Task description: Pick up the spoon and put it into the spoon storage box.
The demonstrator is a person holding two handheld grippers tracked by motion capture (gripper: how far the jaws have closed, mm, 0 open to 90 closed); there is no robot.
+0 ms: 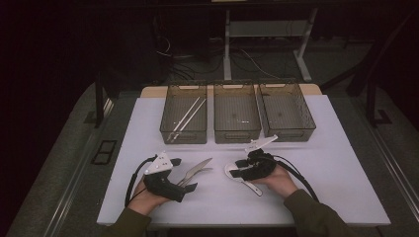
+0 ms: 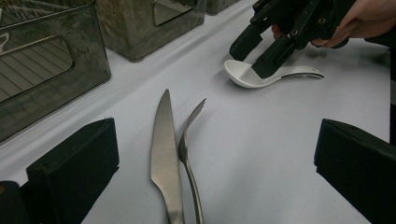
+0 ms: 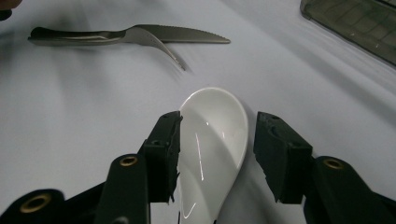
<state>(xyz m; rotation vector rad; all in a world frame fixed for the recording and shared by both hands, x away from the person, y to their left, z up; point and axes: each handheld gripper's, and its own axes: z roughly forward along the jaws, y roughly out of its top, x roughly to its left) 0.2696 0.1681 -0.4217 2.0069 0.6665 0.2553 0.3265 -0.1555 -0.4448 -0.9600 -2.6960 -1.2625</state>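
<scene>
The white spoon (image 3: 212, 149) lies on the bench (image 1: 326, 177) directly between the jaws of the right gripper (image 3: 217, 154), its long axis running along them, bowl pointing away. These jaws are partly open, one touching the spoon's edge, the other just clear. The left gripper (image 2: 210, 172), wide open and empty, straddles a knife (image 2: 164, 154) and fork (image 2: 187, 154). No writing is readable.

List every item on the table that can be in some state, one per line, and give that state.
White spoon: flat on the table, between the right gripper's jaws.
Knife: lying flat, untouched.
Fork: lying beside the knife.
Left bin: holds chopsticks.
Left gripper: open, empty.
</scene>
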